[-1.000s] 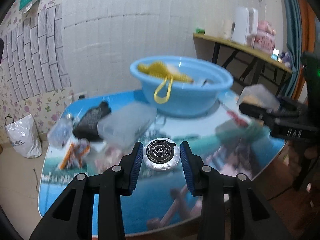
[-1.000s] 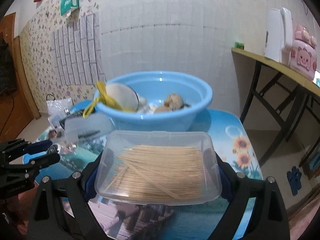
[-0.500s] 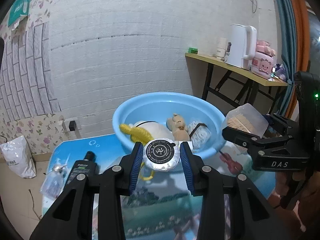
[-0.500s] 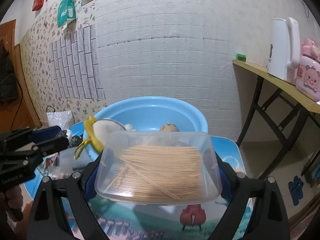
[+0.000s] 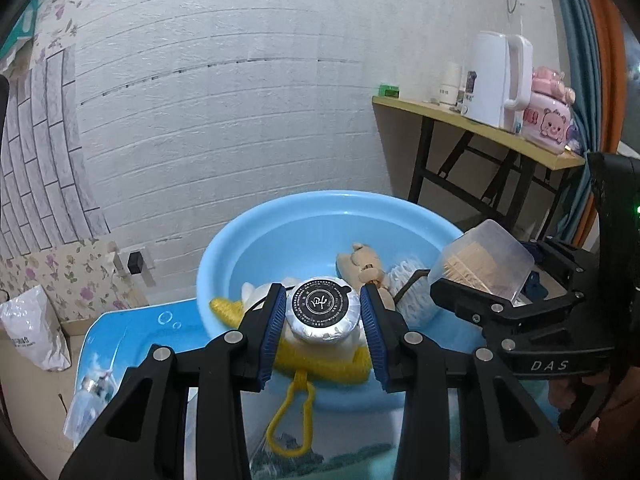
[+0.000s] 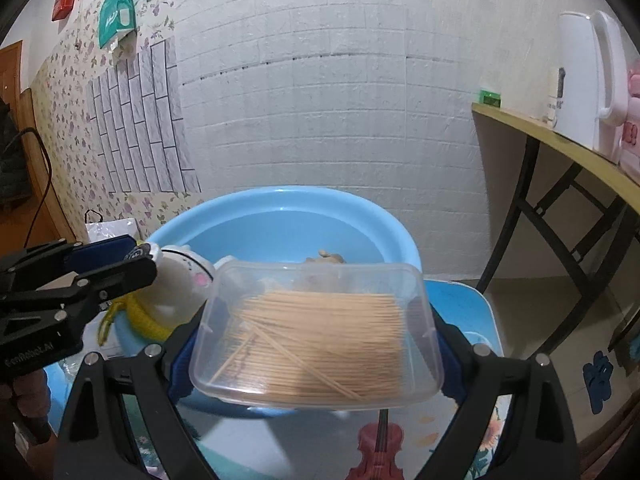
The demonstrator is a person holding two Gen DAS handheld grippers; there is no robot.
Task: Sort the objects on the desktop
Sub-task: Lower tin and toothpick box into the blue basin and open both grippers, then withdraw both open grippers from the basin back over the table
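Left gripper (image 5: 323, 314): blue pads pinching a foil-wrapped round puck (image 5: 324, 314) above the blue basin (image 5: 280, 232). Right gripper (image 6: 316, 336): jaws clamped on a clear toothpick box (image 6: 316, 332) at basin's near rim; pads mostly hidden behind it.

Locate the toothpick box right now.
Clamped in the right gripper, the toothpick box is at the near rim of the blue basin, right of the left gripper.

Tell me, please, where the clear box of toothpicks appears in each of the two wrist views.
Left wrist view: the clear box of toothpicks sits at the right, held in the right gripper, beside the basin.
Right wrist view: it fills the lower centre, between that gripper's fingers.
Shared landmark: the blue basin behind the box.
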